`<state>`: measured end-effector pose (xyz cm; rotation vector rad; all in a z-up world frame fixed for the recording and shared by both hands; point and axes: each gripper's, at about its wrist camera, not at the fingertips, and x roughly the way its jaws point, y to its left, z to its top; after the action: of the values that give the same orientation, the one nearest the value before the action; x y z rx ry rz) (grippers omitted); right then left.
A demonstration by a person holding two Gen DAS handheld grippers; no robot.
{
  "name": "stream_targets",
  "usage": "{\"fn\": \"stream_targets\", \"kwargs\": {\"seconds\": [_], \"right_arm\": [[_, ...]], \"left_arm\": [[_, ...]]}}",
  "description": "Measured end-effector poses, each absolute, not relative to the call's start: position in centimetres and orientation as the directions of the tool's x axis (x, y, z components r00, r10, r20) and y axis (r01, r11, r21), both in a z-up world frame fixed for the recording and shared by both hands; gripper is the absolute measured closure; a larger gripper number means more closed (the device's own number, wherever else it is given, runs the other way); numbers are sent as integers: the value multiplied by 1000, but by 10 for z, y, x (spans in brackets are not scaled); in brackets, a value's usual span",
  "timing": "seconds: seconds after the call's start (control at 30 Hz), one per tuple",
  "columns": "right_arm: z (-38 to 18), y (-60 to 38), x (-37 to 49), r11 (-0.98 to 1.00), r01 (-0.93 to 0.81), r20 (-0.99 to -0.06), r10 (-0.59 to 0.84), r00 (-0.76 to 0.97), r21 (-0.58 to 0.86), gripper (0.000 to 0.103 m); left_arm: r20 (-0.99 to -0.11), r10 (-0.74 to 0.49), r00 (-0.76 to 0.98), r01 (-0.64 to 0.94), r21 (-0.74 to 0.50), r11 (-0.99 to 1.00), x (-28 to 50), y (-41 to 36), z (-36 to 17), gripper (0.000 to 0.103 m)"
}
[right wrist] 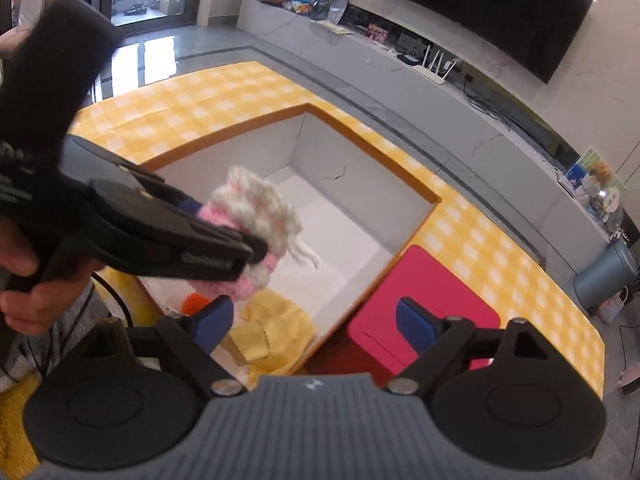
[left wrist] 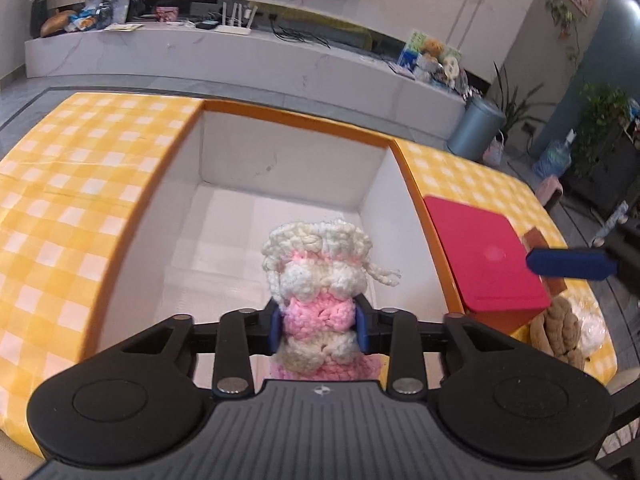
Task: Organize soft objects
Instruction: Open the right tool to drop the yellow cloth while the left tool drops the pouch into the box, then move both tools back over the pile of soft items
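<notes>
Item: crocheted piece [left wrist: 316, 280], pink and cream, soft; held between the blue pads of the left gripper [left wrist: 318, 326], which pinch its pink band, the free end hanging over the open interior of the orange-rimmed box [left wrist: 296, 120]. Box: white-lined, standing on the yellow checked tablecloth [left wrist: 80, 184]; already contains a yellow cloth [right wrist: 272, 332] and an orange item [right wrist: 196, 304], partly hidden, at the near end. Right gripper [right wrist: 316, 326]: jaws wide apart, nothing between them, hovering over the near box corner and the red lid [right wrist: 424, 312] beside it. Outstanding: a brown knitted item [left wrist: 560, 332] on the tablecloth beyond the lid. Step in hand, as judged: depositing the crocheted piece. Next move calls for lowering it into a bare part of the box floor and parting the left jaws; the loose yarn tail may snag a pad.
</notes>
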<state>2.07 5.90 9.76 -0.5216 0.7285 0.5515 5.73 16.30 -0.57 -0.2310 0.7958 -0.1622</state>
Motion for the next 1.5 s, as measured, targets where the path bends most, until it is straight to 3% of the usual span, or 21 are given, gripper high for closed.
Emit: {"fn": "stream_targets", "kwargs": {"seconds": [0.03,0.23,0.43,0.9,1.5], "right_arm": [[98,57,22,741,-628,-734,286,617,-239,16],[96,52,25,756,-616,-736,284,615,-222,16],[94,49,25,758,-615,-736,288,613,-216,16],[96,45,29,778,-603,-725,310,615,-178,16],[127,-15,26,855,-518,-644,377,666,-36,16]], "left_arm": [[-688,-220,691,66,-243,968,56,159,-6,42],[-681,-105,725,2,-150,989,51,155,-6,14],[-599,-66,798,-68,-198,978,41,168,1,8],[-556,-52,829,-118,-266,957,36,181,16,0],[-467,-11,884,-78,-171,982,15,141,54,0]]}}
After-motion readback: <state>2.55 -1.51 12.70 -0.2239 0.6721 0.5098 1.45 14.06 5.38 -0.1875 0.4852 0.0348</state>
